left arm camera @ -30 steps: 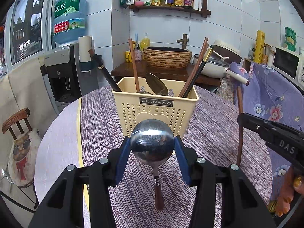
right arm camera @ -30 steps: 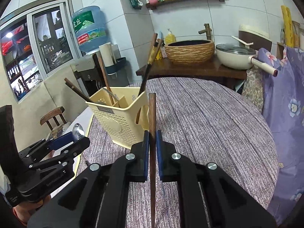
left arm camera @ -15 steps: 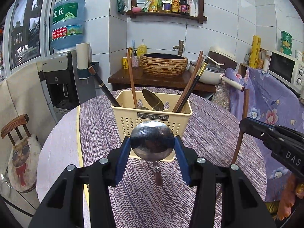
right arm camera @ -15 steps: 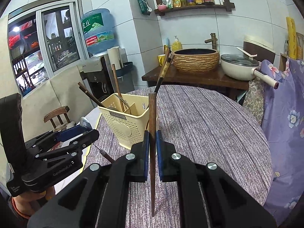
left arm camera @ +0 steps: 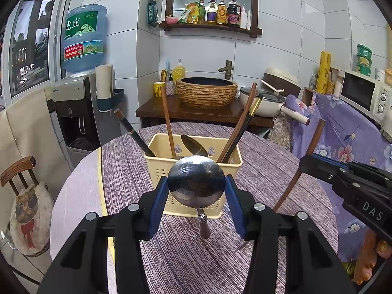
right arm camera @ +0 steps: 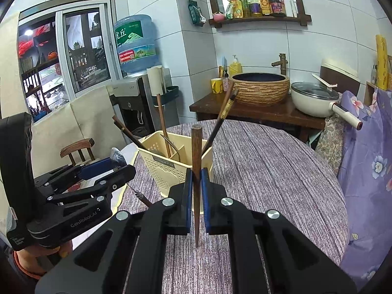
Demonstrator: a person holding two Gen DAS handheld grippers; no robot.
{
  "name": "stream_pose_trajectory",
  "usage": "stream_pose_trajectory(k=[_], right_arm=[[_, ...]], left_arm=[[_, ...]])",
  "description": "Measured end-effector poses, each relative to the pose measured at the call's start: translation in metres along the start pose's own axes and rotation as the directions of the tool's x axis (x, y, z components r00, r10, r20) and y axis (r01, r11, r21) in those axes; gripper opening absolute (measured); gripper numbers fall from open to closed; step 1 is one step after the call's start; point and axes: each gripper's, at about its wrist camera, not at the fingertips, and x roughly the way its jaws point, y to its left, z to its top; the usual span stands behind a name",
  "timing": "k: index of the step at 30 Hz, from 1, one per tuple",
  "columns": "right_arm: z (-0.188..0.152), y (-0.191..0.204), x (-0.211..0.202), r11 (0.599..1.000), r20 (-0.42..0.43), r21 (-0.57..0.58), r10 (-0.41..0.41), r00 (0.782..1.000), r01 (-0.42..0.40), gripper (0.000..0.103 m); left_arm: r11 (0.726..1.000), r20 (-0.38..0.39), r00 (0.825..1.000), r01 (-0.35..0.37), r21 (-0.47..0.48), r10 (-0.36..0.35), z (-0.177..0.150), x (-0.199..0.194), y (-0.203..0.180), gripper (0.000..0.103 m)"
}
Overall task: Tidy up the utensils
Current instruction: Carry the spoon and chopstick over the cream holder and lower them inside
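My left gripper (left arm camera: 196,186) is shut on the bowl of a metal spoon (left arm camera: 196,182), whose wooden handle hangs down over the table. Just beyond it stands a yellow plastic utensil basket (left arm camera: 193,169) holding several chopsticks and another spoon (left arm camera: 193,144). My right gripper (right arm camera: 195,183) is shut on a dark wooden chopstick (right arm camera: 196,147), held upright with its thin tip pointing down. In the right wrist view the basket (right arm camera: 171,169) sits ahead to the left, and the left gripper (right arm camera: 105,174) with its spoon hovers at the left. The right gripper (left arm camera: 318,169) with its chopstick also shows at the right of the left wrist view.
The round table carries a purple striped cloth (left arm camera: 186,257). A wooden chair with a cat cushion (left arm camera: 27,210) stands at the left, a flowered purple cover (right arm camera: 367,159) at the right. Behind the table are a water dispenser (left arm camera: 80,103), a side table with a basin (left arm camera: 207,93) and a pot (right arm camera: 316,98).
Both grippers have risen with their loads, so the basket and table sit lower in each view. The spoon handle and the chopstick tip now hang higher above the cloth.
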Motion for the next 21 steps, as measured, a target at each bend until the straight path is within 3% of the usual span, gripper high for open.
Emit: stream_pose_trajectory(k=[11, 21], right_arm=[[0.046, 0.005, -0.005, 0.998, -0.005, 0.006, 0.063, 0.998, -0.063, 0.008], [0.133, 0.017, -0.024, 0.999, 0.091, -0.029, 0.043, 0.995, -0.04, 0.008]], left_arm=[[0.999, 0.038, 0.999, 0.026, 0.03, -0.027, 0.029, -0.018, 0.005, 0.047], [0.998, 0.134, 0.989, 0.048, 0.048, -0.054, 0.11, -0.046, 0.017, 0.047]])
